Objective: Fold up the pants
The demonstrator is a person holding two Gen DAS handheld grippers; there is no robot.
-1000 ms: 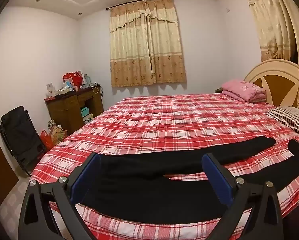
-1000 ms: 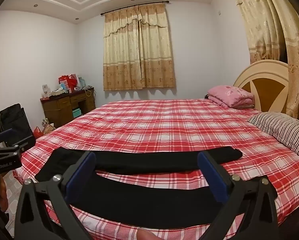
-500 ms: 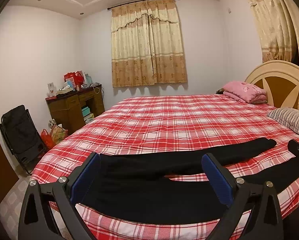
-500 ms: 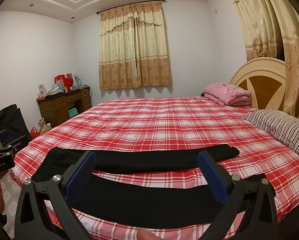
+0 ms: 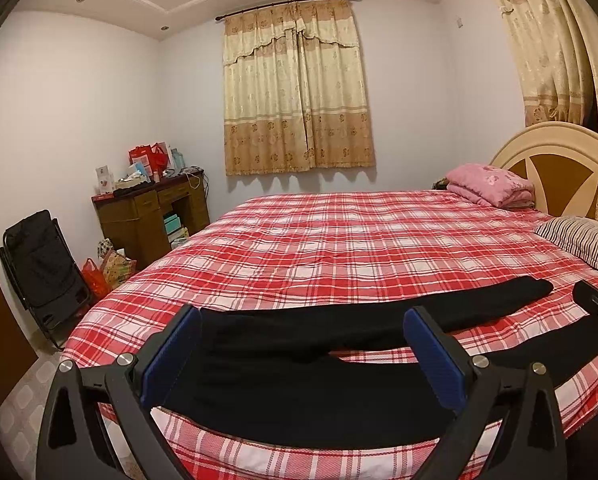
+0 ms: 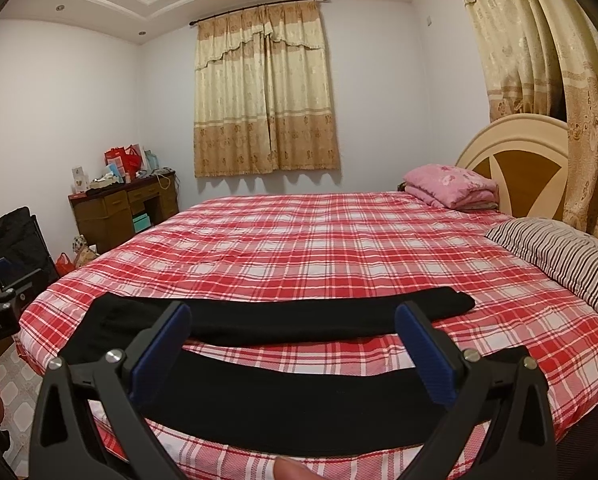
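Observation:
Black pants [image 5: 299,384] lie flat near the front edge of the bed, waist to the left, the two legs spread apart and running right. They also show in the right wrist view [image 6: 283,396]. My left gripper [image 5: 299,344] is open and empty, held above the waist end. My right gripper [image 6: 291,340] is open and empty, held above the legs. The right gripper's tip shows at the left wrist view's right edge [image 5: 597,308]. The left gripper shows at the right wrist view's left edge [image 6: 3,300].
The bed has a red plaid cover [image 5: 359,248], a striped pillow [image 6: 559,260], a folded pink blanket [image 5: 487,184] and a headboard [image 6: 515,168]. A cluttered wooden desk [image 5: 147,216], bags and a black folding chair [image 5: 43,272] stand left of the bed.
Both views have shifted slightly; the right gripper has drifted a little to the right and back. The pants have not moved and both grippers stay open.

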